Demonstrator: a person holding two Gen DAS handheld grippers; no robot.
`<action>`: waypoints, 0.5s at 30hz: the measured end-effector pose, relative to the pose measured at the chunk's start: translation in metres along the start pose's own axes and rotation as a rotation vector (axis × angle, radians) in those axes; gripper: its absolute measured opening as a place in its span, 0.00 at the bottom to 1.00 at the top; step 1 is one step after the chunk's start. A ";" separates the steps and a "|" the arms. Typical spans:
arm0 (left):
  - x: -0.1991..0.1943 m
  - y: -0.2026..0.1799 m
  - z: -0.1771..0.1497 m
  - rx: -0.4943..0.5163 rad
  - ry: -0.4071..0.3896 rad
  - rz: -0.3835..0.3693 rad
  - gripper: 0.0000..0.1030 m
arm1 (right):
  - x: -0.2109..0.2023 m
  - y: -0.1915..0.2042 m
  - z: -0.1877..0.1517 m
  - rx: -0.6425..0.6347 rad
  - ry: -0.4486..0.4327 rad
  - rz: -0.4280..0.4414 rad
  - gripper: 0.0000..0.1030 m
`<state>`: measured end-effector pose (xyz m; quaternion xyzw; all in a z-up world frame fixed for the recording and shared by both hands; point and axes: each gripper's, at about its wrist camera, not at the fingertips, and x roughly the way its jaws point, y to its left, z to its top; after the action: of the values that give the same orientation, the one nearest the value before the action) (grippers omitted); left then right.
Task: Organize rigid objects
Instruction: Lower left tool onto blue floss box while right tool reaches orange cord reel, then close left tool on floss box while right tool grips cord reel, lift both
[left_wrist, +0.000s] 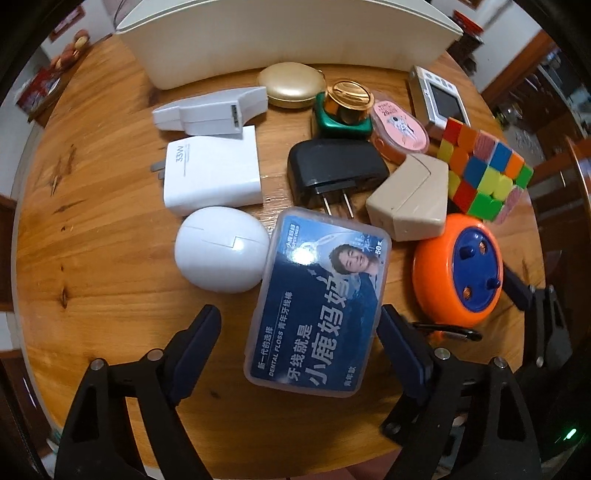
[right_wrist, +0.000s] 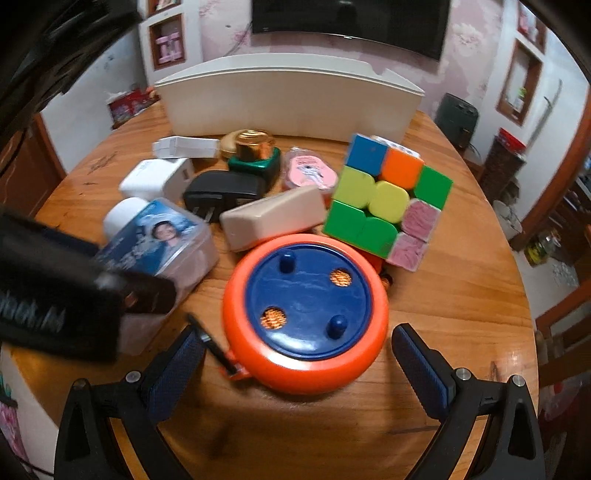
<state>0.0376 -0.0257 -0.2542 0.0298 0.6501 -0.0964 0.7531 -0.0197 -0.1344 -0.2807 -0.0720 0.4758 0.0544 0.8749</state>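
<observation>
The dental floss box (left_wrist: 317, 302) is a clear-sided plastic case with a dark blue label, a man's portrait and white Chinese lettering. It lies flat on the bench (left_wrist: 110, 288), its near end between the jaws of the left gripper (left_wrist: 299, 334), which stand wide open and hold nothing; the right finger sits just beside the box edge, the left one well apart from it. Ahead of those jaws and to the left lies a white egg-shaped case (left_wrist: 221, 249), touching the box.

The orange round case (right_wrist: 306, 314) with a blue disc top lies between the wide-open, unloaded jaws of the right gripper (right_wrist: 299, 350), touching neither finger. Just beyond it a puzzle cube (right_wrist: 388, 197) stands tilted.

Only the left wrist view shows a small silver camera (left_wrist: 439, 98) behind the cube; only the right wrist view shows the white bin (right_wrist: 291, 99) whole, with a dark screen (right_wrist: 351, 26) on the wall behind.
</observation>
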 end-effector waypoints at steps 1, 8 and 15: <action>0.001 0.001 0.001 0.004 0.003 -0.002 0.85 | 0.000 -0.002 -0.001 0.023 -0.008 -0.004 0.99; -0.001 0.009 0.003 0.040 -0.011 -0.023 0.67 | 0.001 0.000 0.004 0.072 -0.025 -0.051 0.99; -0.017 0.023 -0.011 0.052 -0.051 0.000 0.67 | 0.004 0.005 0.013 0.106 -0.030 -0.045 0.85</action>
<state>0.0289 0.0004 -0.2415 0.0472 0.6280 -0.1140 0.7684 -0.0077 -0.1270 -0.2776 -0.0353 0.4630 0.0102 0.8856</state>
